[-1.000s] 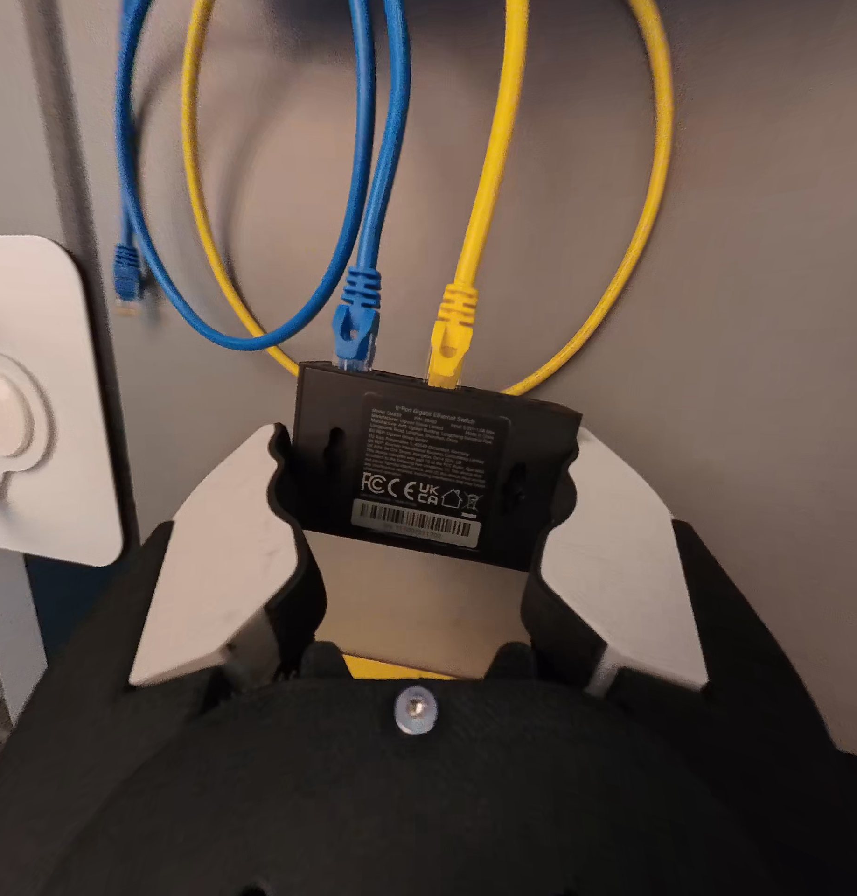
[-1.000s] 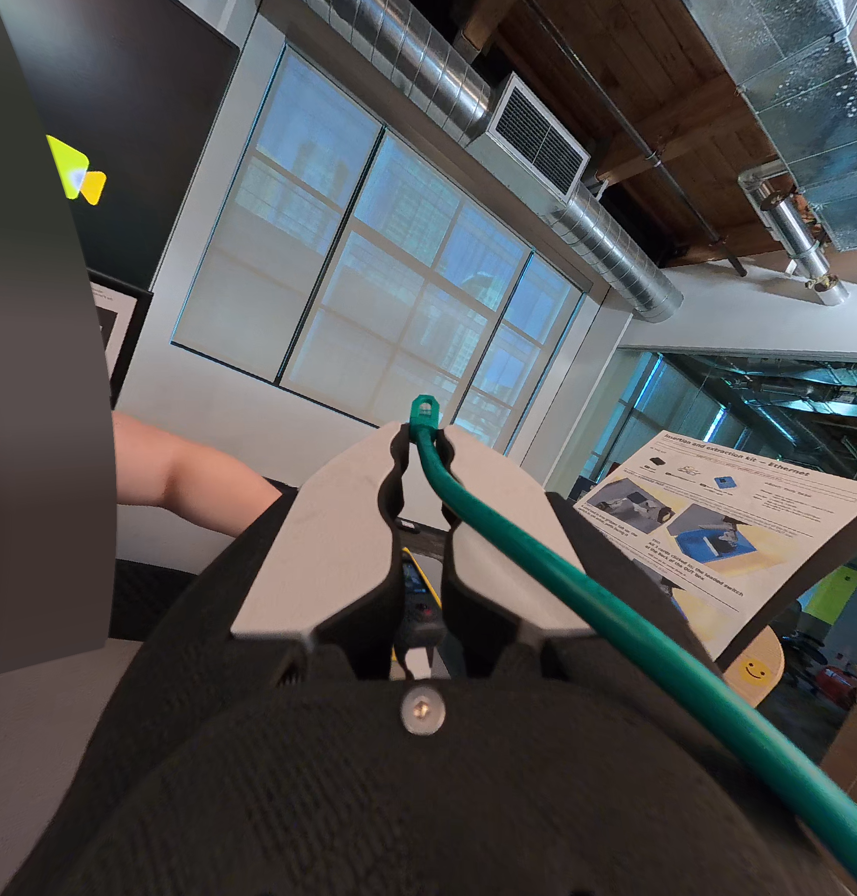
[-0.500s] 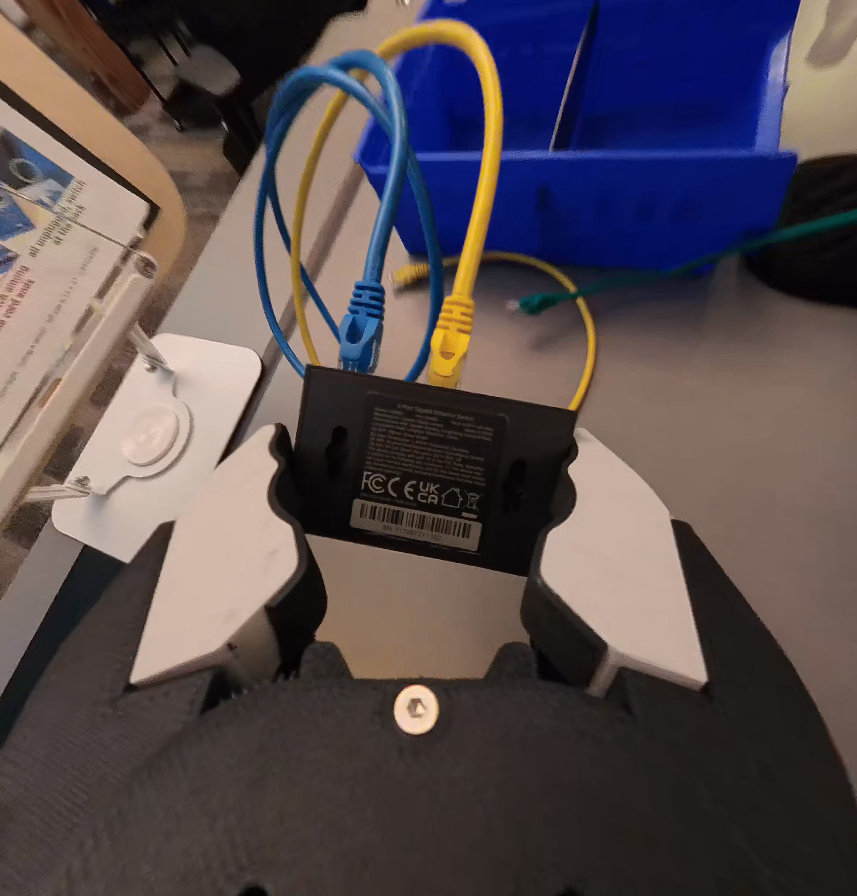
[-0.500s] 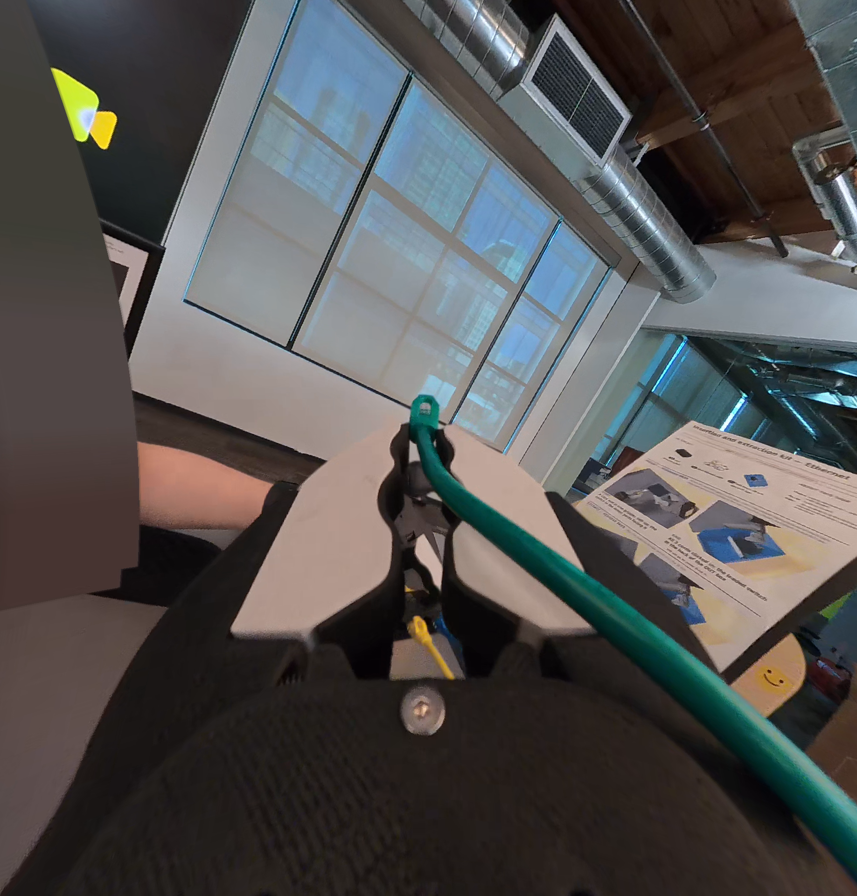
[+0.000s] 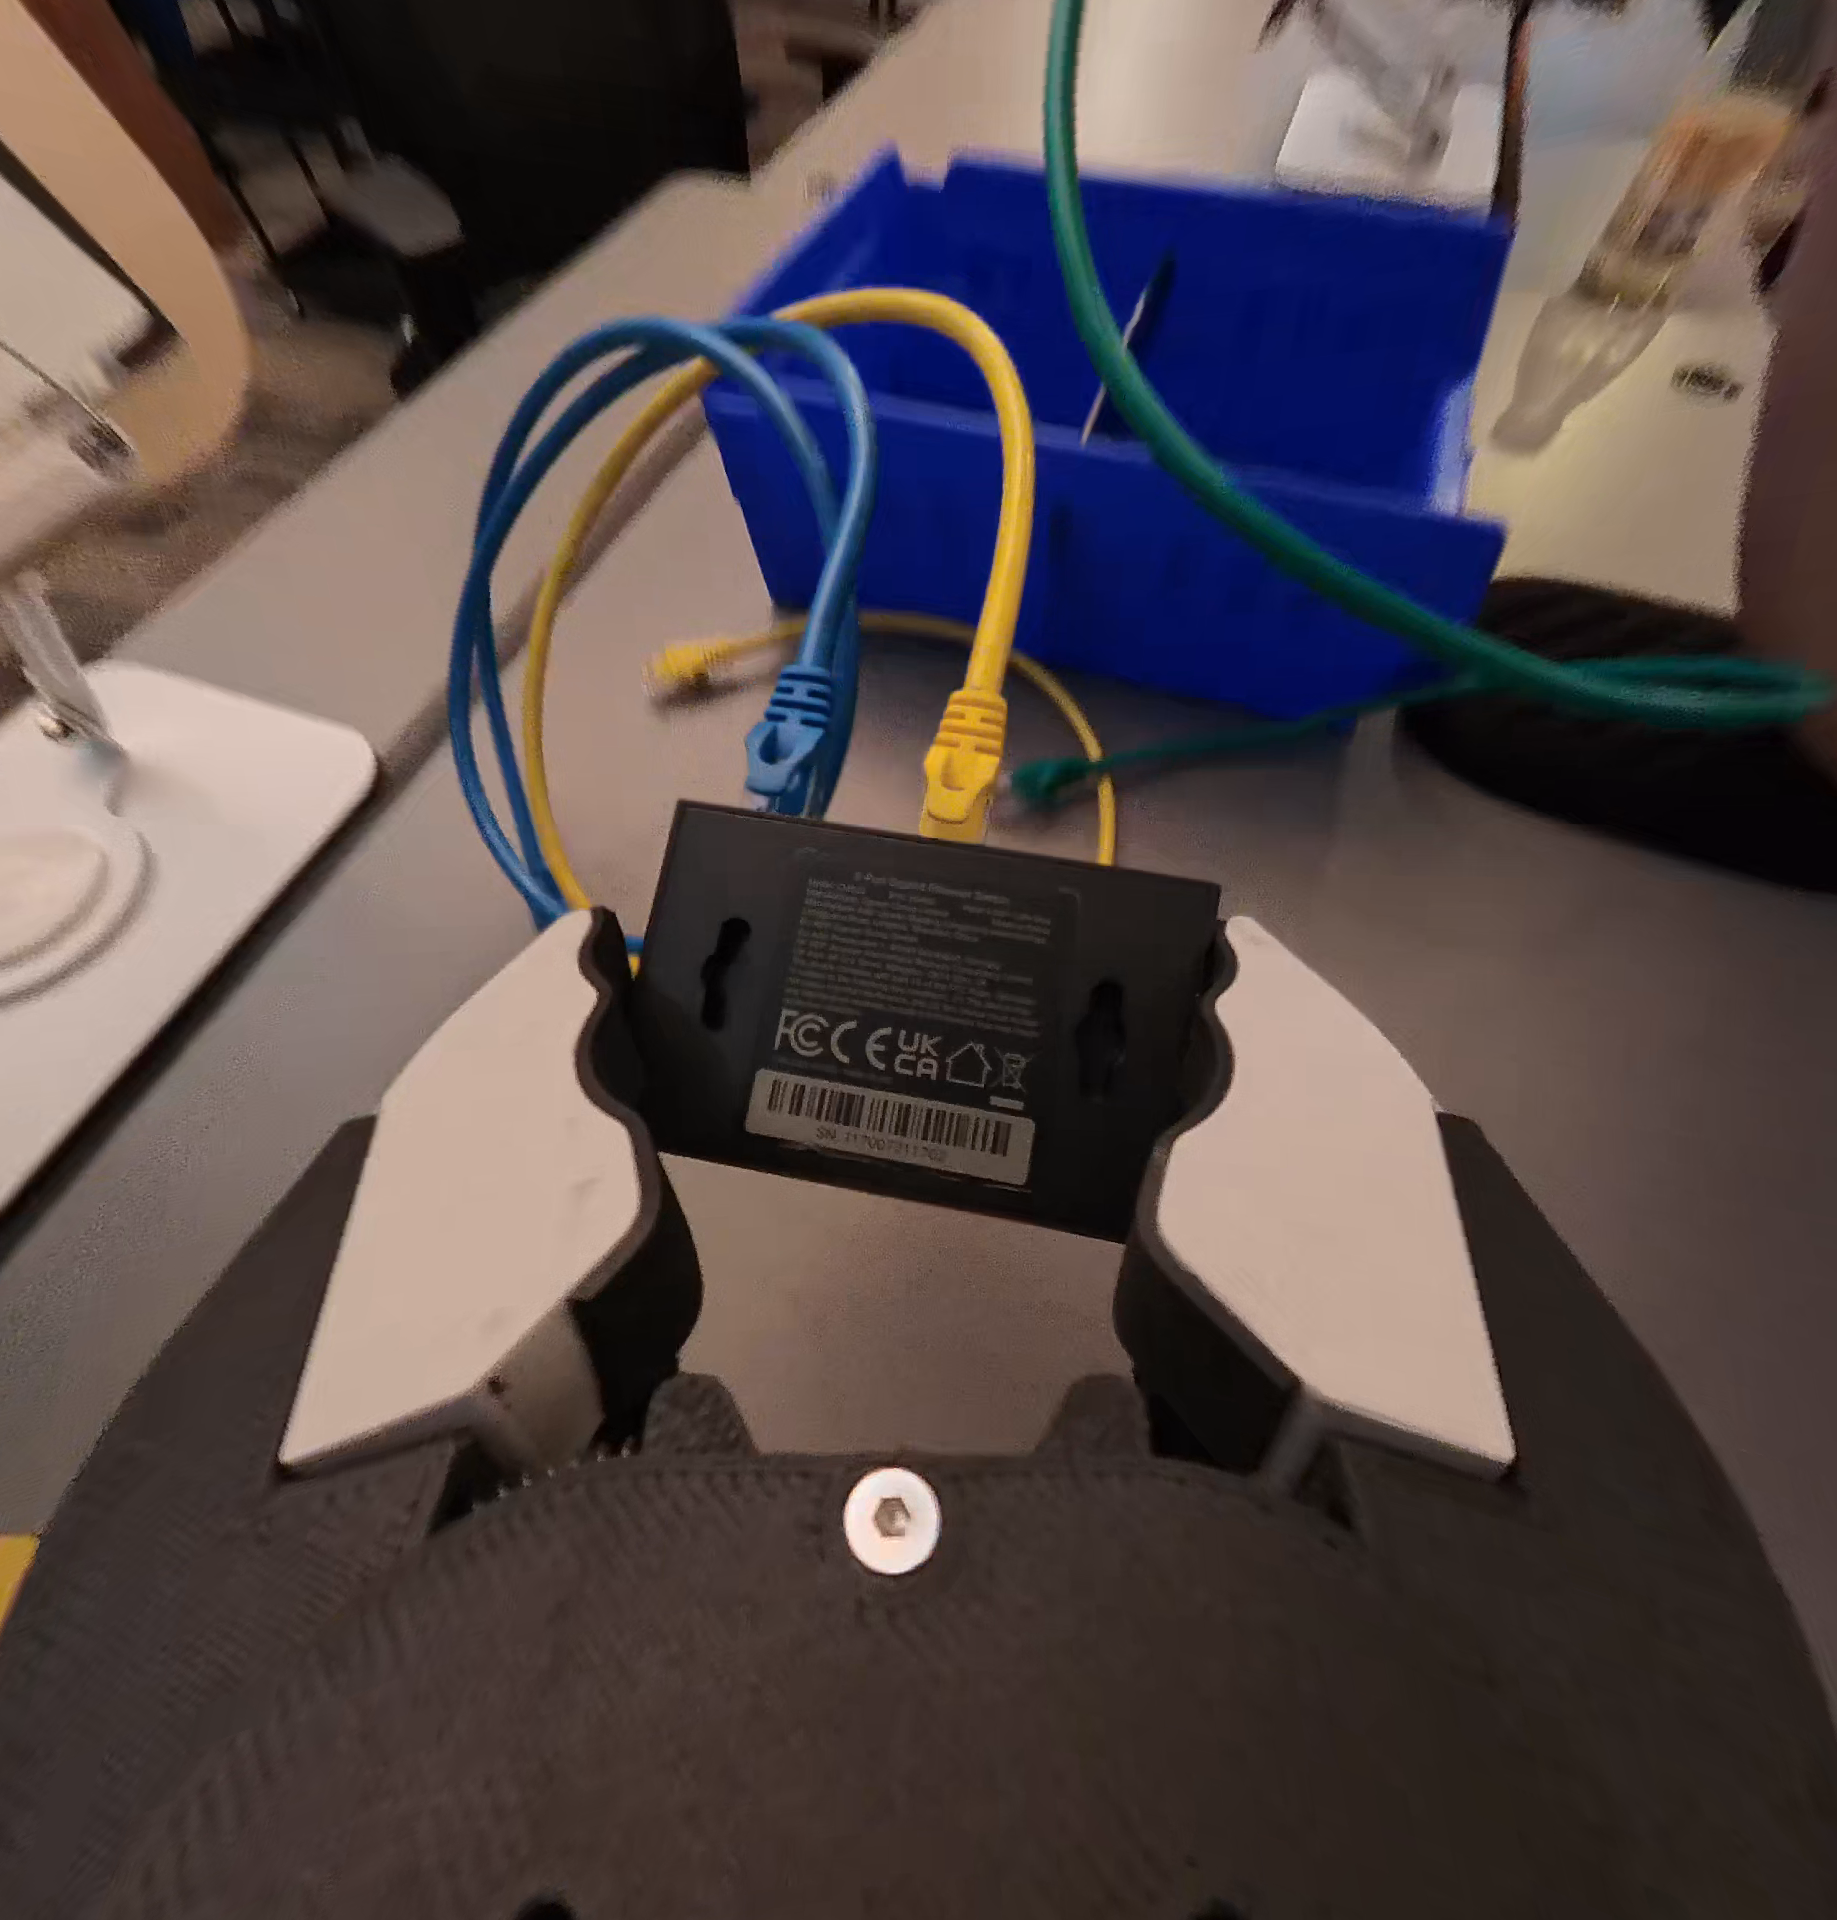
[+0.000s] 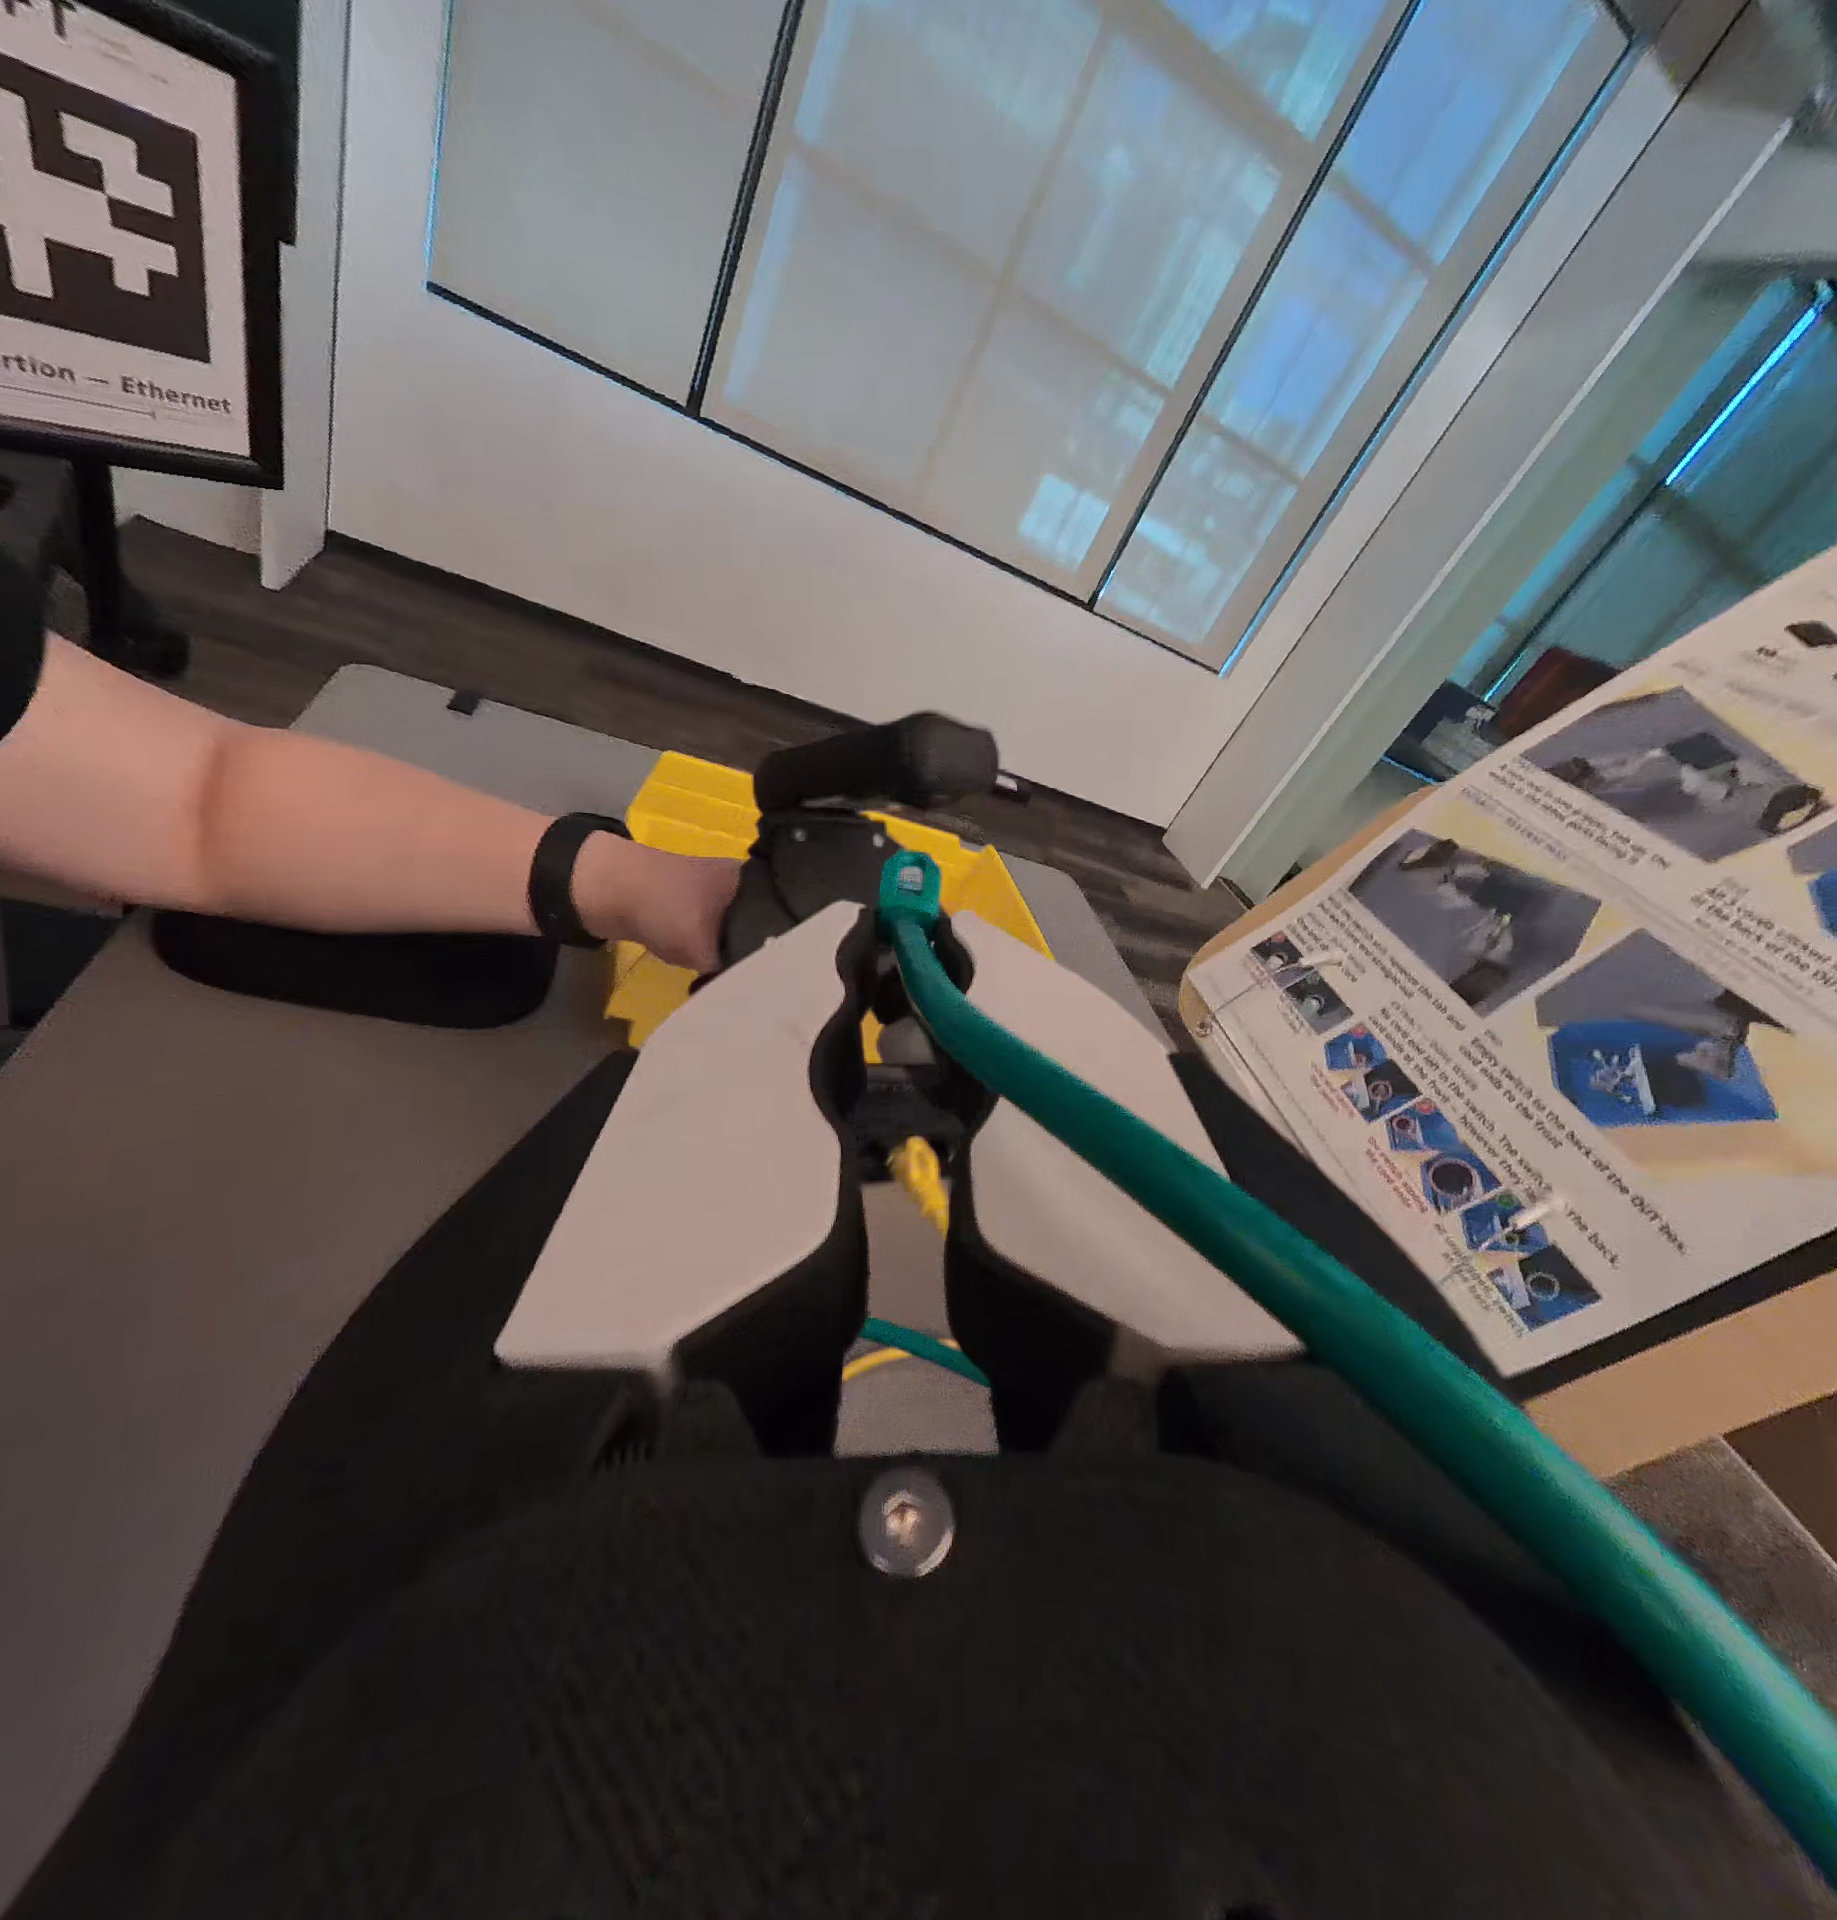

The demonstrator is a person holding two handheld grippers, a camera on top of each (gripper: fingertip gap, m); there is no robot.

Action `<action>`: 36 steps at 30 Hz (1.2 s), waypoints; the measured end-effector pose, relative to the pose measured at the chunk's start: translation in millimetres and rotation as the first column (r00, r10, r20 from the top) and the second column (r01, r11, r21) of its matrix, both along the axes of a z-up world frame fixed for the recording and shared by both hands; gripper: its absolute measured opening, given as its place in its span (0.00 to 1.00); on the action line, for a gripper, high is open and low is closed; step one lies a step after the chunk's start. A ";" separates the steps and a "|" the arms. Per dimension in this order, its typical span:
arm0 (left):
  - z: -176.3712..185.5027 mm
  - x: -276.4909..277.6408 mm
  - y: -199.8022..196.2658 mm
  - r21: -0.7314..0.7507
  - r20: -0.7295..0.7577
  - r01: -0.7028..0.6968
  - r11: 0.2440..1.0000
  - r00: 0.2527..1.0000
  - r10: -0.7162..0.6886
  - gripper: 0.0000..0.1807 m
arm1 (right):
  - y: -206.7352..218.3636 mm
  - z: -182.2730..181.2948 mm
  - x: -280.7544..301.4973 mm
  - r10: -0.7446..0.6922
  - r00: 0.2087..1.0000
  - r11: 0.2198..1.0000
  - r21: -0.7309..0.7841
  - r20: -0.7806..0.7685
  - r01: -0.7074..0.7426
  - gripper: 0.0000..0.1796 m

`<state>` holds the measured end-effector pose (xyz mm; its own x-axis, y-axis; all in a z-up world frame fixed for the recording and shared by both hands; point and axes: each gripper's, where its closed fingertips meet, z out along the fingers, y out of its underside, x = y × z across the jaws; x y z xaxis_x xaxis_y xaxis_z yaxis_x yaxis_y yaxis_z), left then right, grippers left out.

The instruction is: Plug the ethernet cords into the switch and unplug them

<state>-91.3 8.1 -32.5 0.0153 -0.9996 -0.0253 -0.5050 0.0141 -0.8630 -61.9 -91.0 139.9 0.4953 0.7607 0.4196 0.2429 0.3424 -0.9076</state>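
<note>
Left wrist view: left hand-held gripper [image 5: 898, 1013] clamps the black switch [image 5: 924, 1023] by its sides, held above the grey surface [image 5: 1516, 1039]; blue cord [image 5: 800, 717] and yellow cord [image 5: 966, 727] sit plugged in. Right hand-held gripper [image 6: 898, 935] is closed on the green cord [image 6: 1153, 1164], connector protruding past the fingertips

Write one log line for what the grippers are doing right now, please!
left gripper: shut on switch | blue cord, yellow cord: plugged in | right gripper: shut on green cord, not yet plugged
</note>
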 end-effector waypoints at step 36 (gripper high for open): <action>-126.0 -35.3 1.5 0.069 -0.411 -0.340 0.938 0.847 0.338 0.59 | -29.5 23.6 13.9 0.038 0.998 0.996 0.083 -0.040 -0.035 0.06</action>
